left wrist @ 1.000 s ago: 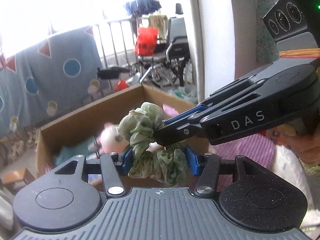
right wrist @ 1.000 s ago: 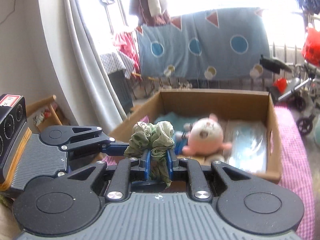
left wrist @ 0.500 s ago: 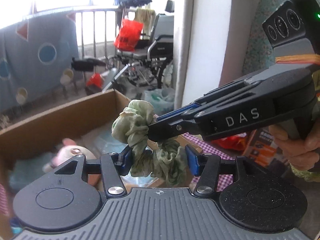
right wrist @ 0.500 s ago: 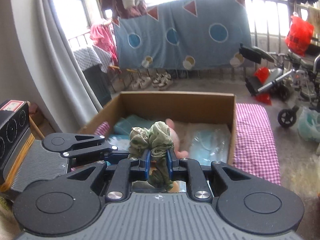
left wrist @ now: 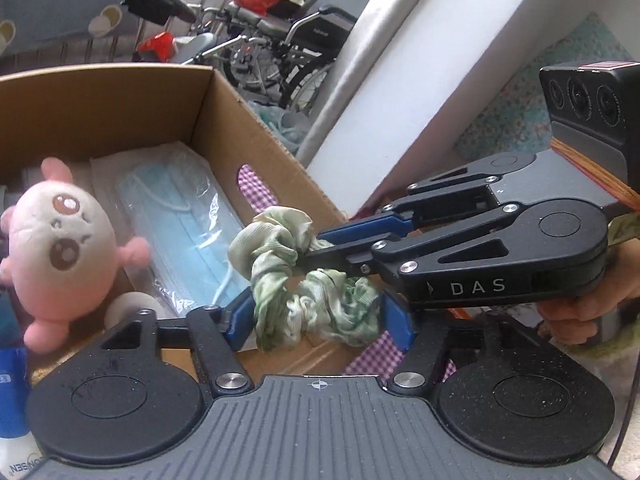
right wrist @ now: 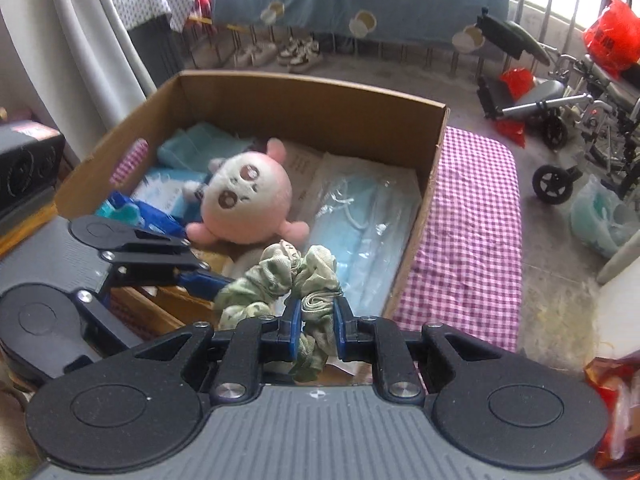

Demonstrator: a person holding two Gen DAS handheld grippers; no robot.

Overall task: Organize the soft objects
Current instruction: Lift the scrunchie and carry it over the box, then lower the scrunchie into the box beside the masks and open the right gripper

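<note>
A green scrunchie [left wrist: 304,288] [right wrist: 292,280] hangs over the near corner of a cardboard box [left wrist: 248,136] [right wrist: 320,100]. My right gripper [right wrist: 316,320] is shut on it; it enters the left wrist view [left wrist: 316,248] from the right, pinching the scrunchie's upper part. My left gripper [left wrist: 316,320] has its jaws spread wide around the scrunchie's lower part, apparently not squeezing it; it shows at the left in the right wrist view [right wrist: 216,284]. In the box lie a pink plush toy [left wrist: 60,248] [right wrist: 248,196] and bagged blue face masks [left wrist: 180,232] [right wrist: 368,224].
The box stands on a pink checked cloth [right wrist: 468,240]. Blue packets [right wrist: 160,200] lie in the box's left part. A wheelchair [right wrist: 568,100] and a red bag [right wrist: 612,36] are at the far right, a white curtain [left wrist: 420,92] beside the box.
Both grippers have tilted down and moved over the box with the scrunchie. The view now looks into the box. The grips look unchanged.
</note>
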